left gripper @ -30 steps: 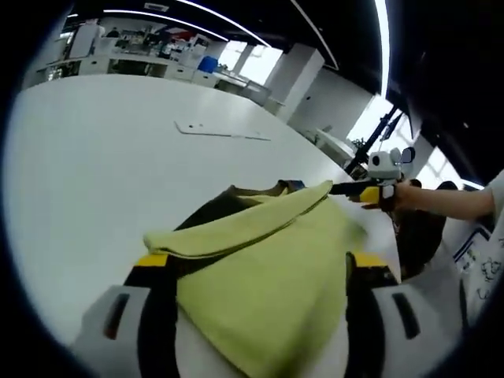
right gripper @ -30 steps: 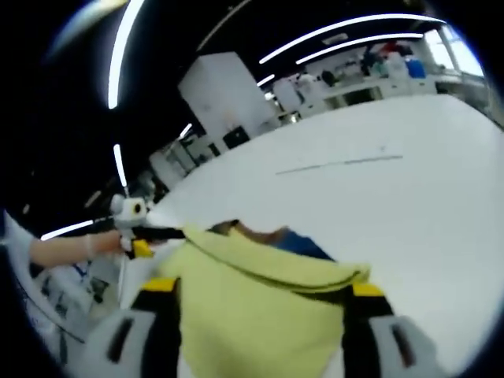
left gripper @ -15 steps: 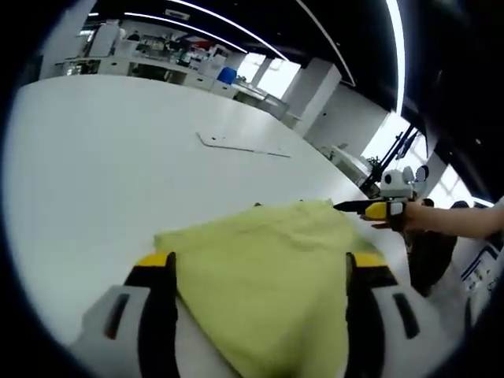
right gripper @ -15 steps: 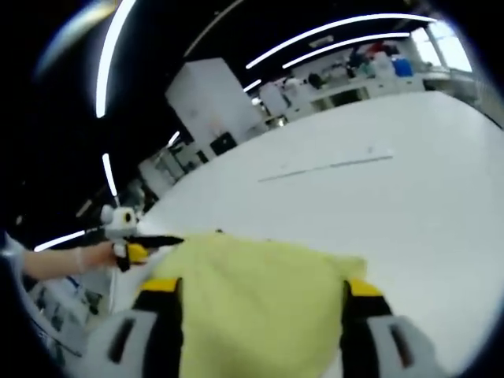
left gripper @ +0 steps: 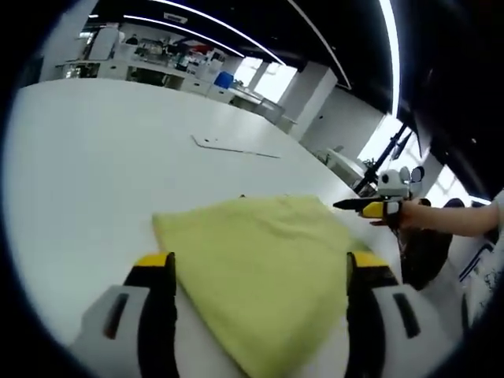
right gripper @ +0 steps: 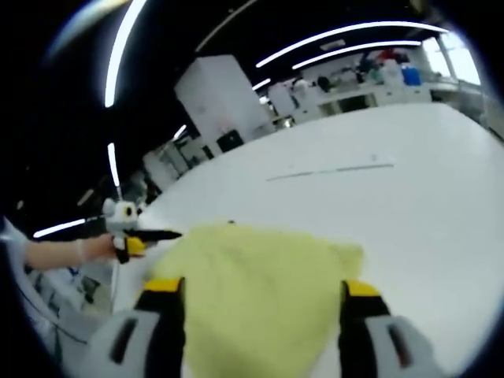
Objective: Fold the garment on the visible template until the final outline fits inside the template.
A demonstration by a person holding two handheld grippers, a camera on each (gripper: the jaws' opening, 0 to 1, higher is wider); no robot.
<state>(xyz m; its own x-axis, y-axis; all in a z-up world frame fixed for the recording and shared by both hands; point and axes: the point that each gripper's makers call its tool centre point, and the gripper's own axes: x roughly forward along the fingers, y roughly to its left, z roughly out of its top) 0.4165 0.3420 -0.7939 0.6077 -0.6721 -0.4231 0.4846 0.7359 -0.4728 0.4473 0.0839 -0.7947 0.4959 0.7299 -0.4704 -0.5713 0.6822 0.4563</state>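
Yellow-green garment (left gripper: 260, 276), one piece, lies on the white table (left gripper: 87, 165), spread between both grippers. Left gripper (left gripper: 260, 315) and right gripper (right gripper: 256, 323): jaws wide apart beside the cloth; grip cannot be determined.

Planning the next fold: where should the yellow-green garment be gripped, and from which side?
Probably the far corner of the garment, at the left in the left gripper view. It lies flat on the white table with bare surface beyond it, so come in low from the table side and slide a finger under the edge.
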